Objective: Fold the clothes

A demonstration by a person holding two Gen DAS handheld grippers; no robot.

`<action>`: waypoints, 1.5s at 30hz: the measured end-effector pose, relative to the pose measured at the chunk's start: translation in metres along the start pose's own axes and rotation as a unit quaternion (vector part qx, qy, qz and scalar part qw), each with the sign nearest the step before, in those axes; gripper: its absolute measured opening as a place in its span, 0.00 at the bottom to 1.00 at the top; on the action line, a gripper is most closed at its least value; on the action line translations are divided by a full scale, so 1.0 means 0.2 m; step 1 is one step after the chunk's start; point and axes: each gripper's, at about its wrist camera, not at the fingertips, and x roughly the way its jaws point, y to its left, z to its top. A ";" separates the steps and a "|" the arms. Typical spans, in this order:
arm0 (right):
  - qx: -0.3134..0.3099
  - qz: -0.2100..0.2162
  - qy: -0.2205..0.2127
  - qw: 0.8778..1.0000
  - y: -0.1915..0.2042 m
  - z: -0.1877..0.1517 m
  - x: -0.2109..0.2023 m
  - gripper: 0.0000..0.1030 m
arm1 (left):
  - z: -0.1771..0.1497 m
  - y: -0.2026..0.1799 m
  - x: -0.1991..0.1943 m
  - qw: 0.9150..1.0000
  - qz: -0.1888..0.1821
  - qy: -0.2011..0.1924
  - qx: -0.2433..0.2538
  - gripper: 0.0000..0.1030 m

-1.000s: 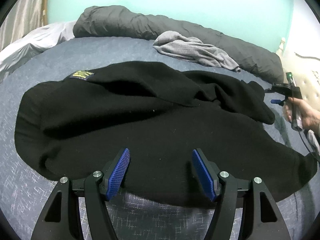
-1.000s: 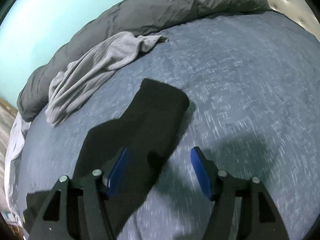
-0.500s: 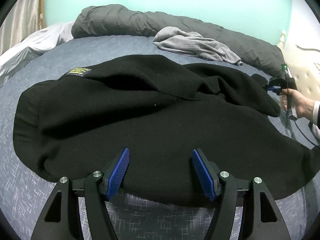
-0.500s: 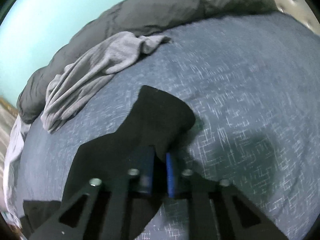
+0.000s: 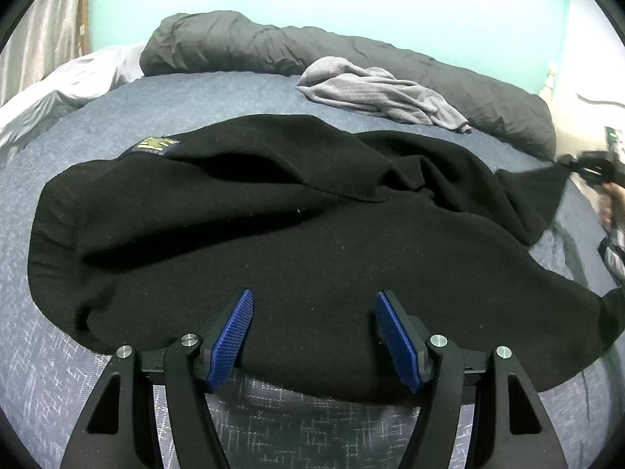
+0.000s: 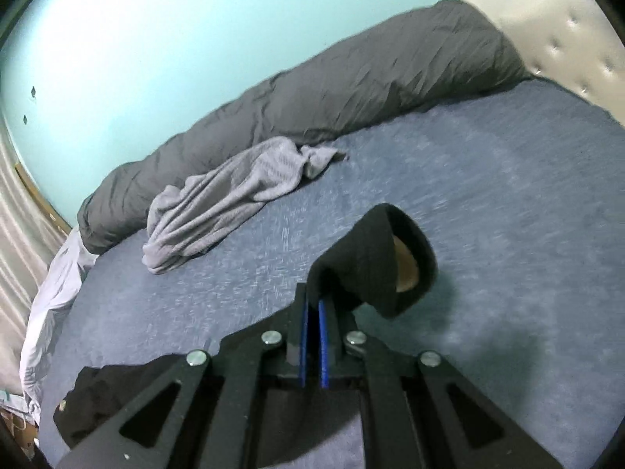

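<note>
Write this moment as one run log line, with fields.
phase: sleeve lift | right gripper: shut on black sweater sleeve | left gripper: open above black sweater hem

In the left wrist view, the right tool (image 5: 593,166) is smeared by blur at the frame's right edge, where the hand (image 5: 609,211) on it is cut off. Beside that tool, the black sweater (image 5: 273,234)'s cuff is blurred. In the right wrist view, the sleeve (image 6: 375,258) is hidden under the tool's frame below the pads.
</note>
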 end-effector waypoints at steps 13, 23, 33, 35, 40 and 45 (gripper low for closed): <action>0.095 -0.093 0.005 0.991 -0.62 -0.30 -0.46 0.04 | 0.01 -0.01 -0.03 1.000 -0.006 -0.010 -0.005 0.67; 0.133 -0.140 -0.001 0.981 -0.83 -0.47 -0.50 0.04 | 0.01 0.00 -0.03 1.000 -0.003 -0.010 -0.006 0.67; 0.116 -0.186 0.044 0.975 -0.80 -0.49 -0.45 0.08 | 0.02 0.04 -0.04 1.000 -0.003 -0.010 -0.015 0.67; 0.101 -0.189 0.032 0.976 -0.73 -0.51 -0.48 0.10 | 0.02 0.05 -0.05 1.000 -0.004 -0.013 -0.016 0.67; 0.090 -0.149 0.006 0.985 -0.51 -0.58 -0.57 0.12 | 0.03 0.09 -0.07 0.999 -0.009 -0.014 -0.032 0.67; 0.063 -0.060 0.016 0.996 -0.16 -0.72 -0.56 0.15 | 0.03 0.12 -0.12 0.999 -0.015 -0.017 -0.038 0.67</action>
